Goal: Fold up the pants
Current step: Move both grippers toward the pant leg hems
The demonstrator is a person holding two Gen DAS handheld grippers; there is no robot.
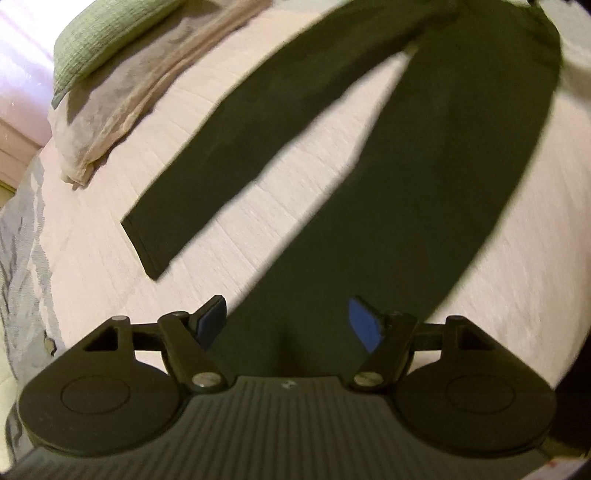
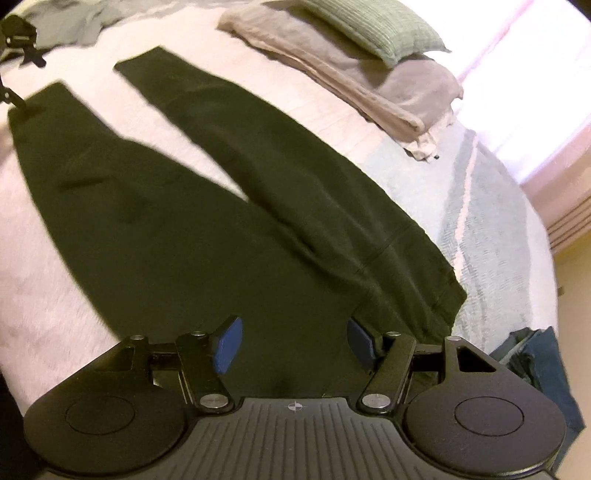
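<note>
Two trouser legs spread apart in a V shape fill the left wrist view: dark green pants (image 1: pixel 424 177) lie flat on a bed (image 1: pixel 110 251) with a pale pinkish cover. The left gripper (image 1: pixel 291 325) is over the hem end of the nearer leg, and the dark cloth runs down between its blue pads (image 1: pixel 364 325). Its jaws are spread wide, and nothing is pinched between them; whether the pads touch the cloth I cannot tell. The other leg ends in a hem to the left, apart from the gripper. At the far left of the bed lie a green pillow (image 1: pixel 107 37) and, under it, a folded beige blanket (image 1: pixel 122 103).

From the right wrist view, the same pants (image 2: pixel 229 206) stretch away from the camera, with the waist part near and the two leg ends far at the upper left. The right gripper (image 2: pixel 295 343) is above the waist area, and its blue pads (image 2: pixel 229 345) stand well apart with dark cloth seen between them. These jaws are also released and hold nothing. At the top left corner, just beside the far leg end, a small part of the left gripper (image 2: pixel 18 37) is visible. The green pillow (image 2: pixel 373 26) and beige blanket (image 2: pixel 369 85) lie at the upper right. Some blue denim cloth (image 2: pixel 543 365) shows at the lower right edge, beyond the bed (image 2: pixel 44 295).
</note>
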